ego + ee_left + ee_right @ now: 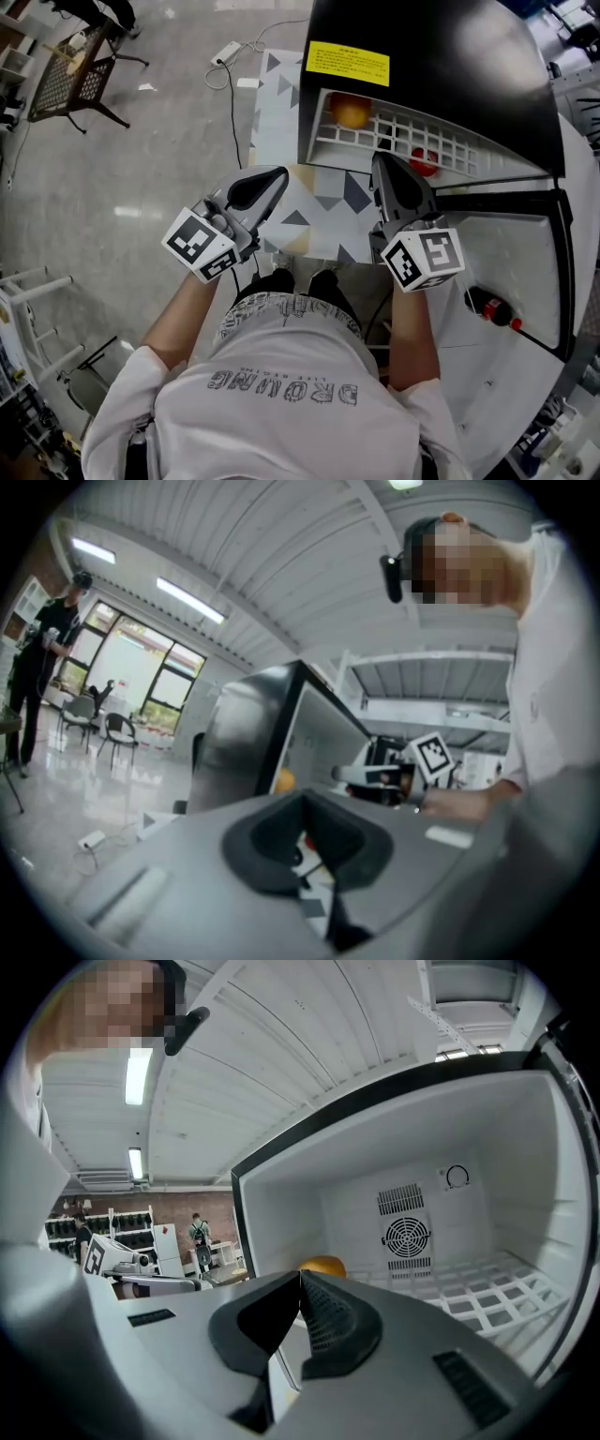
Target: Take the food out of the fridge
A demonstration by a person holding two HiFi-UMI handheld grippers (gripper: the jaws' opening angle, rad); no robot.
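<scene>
The fridge [441, 56] stands open in front of me, black on top with a yellow label. An orange fruit [352, 112] lies at the left of its white wire shelf [450, 142], and a red food item [425, 162] shows partly behind my right gripper. My right gripper [380, 161] is shut and empty, its tip at the shelf's front edge. In the right gripper view the orange fruit [323, 1265] sits just beyond the shut right gripper [300, 1276]. My left gripper [279, 175] hangs left of the fridge opening, shut and empty. The left gripper [303, 797] points toward the fridge.
The fridge door [511, 253] swings open at the right and holds a dark bottle with a red cap [492, 307]. A patterned mat [323, 202] covers the floor before the fridge. A chair [75, 80], a power strip [225, 52] and a white rack [33, 309] stand at the left.
</scene>
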